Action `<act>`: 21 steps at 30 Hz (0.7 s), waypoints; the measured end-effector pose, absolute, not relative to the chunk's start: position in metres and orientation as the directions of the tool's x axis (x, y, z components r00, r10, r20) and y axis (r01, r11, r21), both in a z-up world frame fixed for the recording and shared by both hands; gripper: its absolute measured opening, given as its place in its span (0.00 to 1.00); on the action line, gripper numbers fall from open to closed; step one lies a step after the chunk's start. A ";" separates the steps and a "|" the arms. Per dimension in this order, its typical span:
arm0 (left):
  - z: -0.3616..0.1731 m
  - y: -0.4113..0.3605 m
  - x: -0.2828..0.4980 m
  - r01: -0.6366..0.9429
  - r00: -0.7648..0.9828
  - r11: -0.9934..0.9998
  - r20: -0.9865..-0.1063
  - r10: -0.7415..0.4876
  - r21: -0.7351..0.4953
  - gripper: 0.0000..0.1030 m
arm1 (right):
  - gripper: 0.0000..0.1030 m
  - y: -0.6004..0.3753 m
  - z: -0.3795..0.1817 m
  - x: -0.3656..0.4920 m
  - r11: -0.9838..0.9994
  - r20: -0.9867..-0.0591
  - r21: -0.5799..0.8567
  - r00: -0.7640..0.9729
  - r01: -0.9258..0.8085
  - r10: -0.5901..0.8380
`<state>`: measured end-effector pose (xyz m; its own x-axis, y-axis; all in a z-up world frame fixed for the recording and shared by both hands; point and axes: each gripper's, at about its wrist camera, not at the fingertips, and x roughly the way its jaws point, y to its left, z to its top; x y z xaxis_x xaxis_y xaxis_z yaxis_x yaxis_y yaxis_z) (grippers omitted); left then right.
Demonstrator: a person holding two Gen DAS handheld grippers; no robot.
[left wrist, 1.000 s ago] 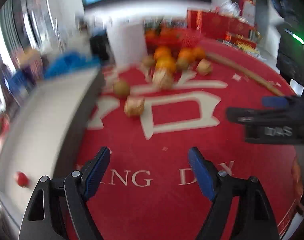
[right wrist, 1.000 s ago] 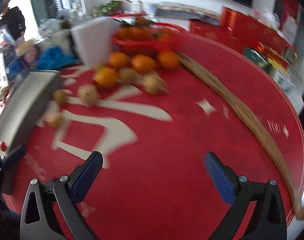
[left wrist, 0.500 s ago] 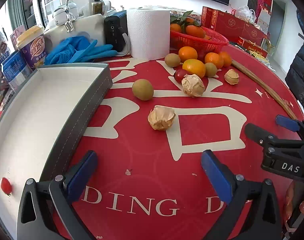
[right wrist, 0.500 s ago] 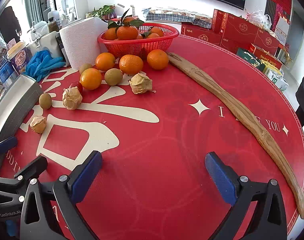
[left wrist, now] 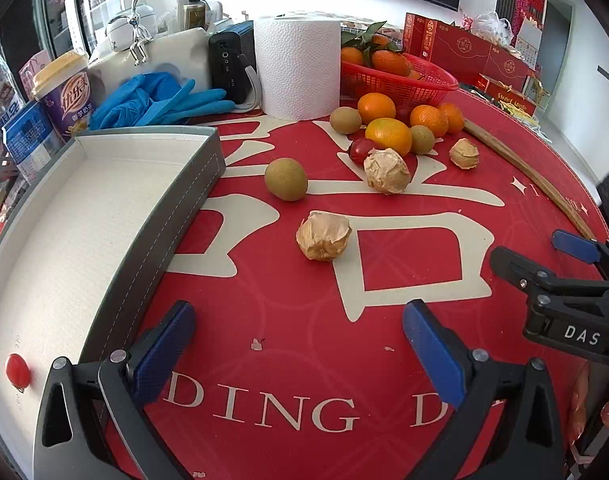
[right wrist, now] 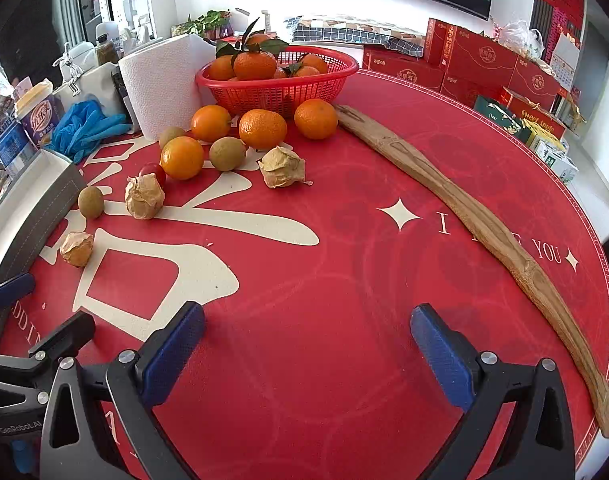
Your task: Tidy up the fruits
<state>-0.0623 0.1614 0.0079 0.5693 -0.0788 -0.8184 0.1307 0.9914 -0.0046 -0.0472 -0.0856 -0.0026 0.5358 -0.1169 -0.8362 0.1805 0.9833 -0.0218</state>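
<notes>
Looking through the left wrist view, we hold the left claw (left wrist: 298,344) open and empty above the table (left wrist: 304,360), with a husked fruit (left wrist: 323,235) just ahead and the tray (left wrist: 84,220) at left, one small red fruit (left wrist: 17,369) in it. We should straddle the husk and close gently; it looks papery.

From the right wrist view, our right claw (right wrist: 307,344) is also open and empty, well short of the oranges (right wrist: 262,128) by the basket (right wrist: 278,88).

Red mat (right wrist: 344,280) — cream lettering; oranges (right wrist: 262,128), perhaps tangerines.
</notes>
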 end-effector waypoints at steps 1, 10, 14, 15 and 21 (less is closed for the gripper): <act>0.008 0.161 -0.062 0.131 0.569 0.991 -0.818 -0.079 -0.005 1.00 | 1.00 -0.086 -0.003 -0.047 0.983 -0.836 -0.022 0.536 0.181 -0.117; 0.007 0.148 -0.037 0.069 0.573 0.998 -0.819 -0.045 -0.007 1.00 | 1.00 -0.091 -0.004 -0.046 0.974 -0.836 -0.015 0.532 0.228 -0.137; 0.008 0.144 -0.014 0.036 0.573 0.999 -0.819 -0.026 -0.006 1.00 | 1.00 -0.091 -0.004 -0.043 0.971 -0.836 -0.022 0.528 0.240 -0.150; 0.008 0.144 -0.007 0.025 0.573 1.000 -0.819 -0.020 -0.006 1.00 | 1.00 -0.091 -0.004 -0.043 0.971 -0.836 -0.022 0.528 0.240 -0.150; 0.008 0.143 0.000 0.025 0.573 1.000 -0.819 -0.019 -0.006 1.00 | 1.00 -0.091 -0.004 -0.043 0.970 -0.836 -0.023 0.528 0.240 -0.150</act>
<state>-0.0005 0.1434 0.0083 0.5732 -0.0190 -0.8192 0.0251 0.9997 -0.0056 -0.0433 -0.0907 -0.0042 0.5283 -0.1504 -0.8356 0.2404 0.9704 -0.0226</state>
